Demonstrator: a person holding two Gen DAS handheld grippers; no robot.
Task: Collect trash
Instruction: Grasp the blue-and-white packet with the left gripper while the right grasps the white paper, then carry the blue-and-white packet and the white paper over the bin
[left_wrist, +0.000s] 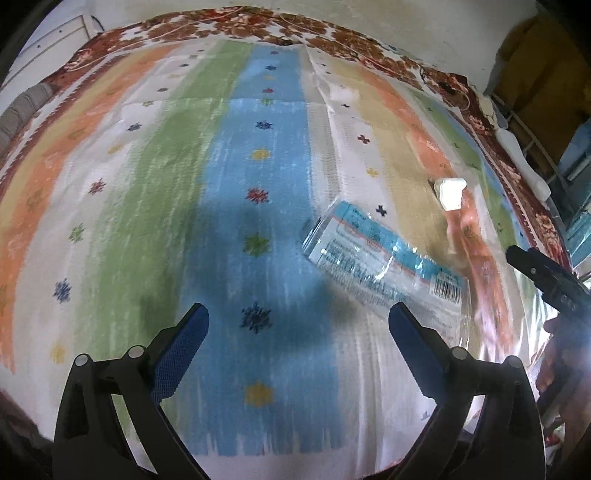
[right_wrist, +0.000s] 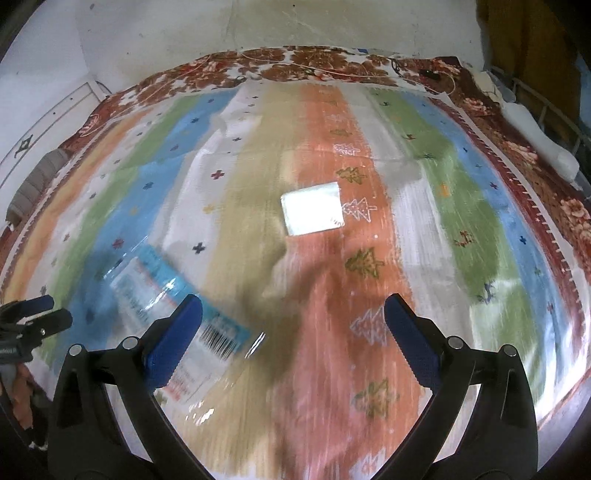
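Note:
A clear plastic bottle with a blue and white label (left_wrist: 384, 262) lies on its side on a striped bedspread (left_wrist: 155, 206), up and to the right of my left gripper (left_wrist: 297, 317), whose blue-padded jaws stand open over the cloth with nothing between them. The same bottle (right_wrist: 173, 306) shows in the right wrist view, partly behind the left finger (right_wrist: 173, 336) of my right gripper (right_wrist: 293, 310), also open and holding nothing. A white square piece of trash (right_wrist: 312, 208) lies ahead of it on the orange stripe; in the left wrist view this white piece (left_wrist: 450, 192) lies beyond the bottle.
The bedspread (right_wrist: 461, 229) covers a bed with a red floral blanket (right_wrist: 288, 62) at its far edge, against a pale wall (right_wrist: 258, 26). A metal rail (right_wrist: 554, 114) runs along the right side. Each view catches the other gripper at its edge: right (left_wrist: 546, 277), left (right_wrist: 29, 325).

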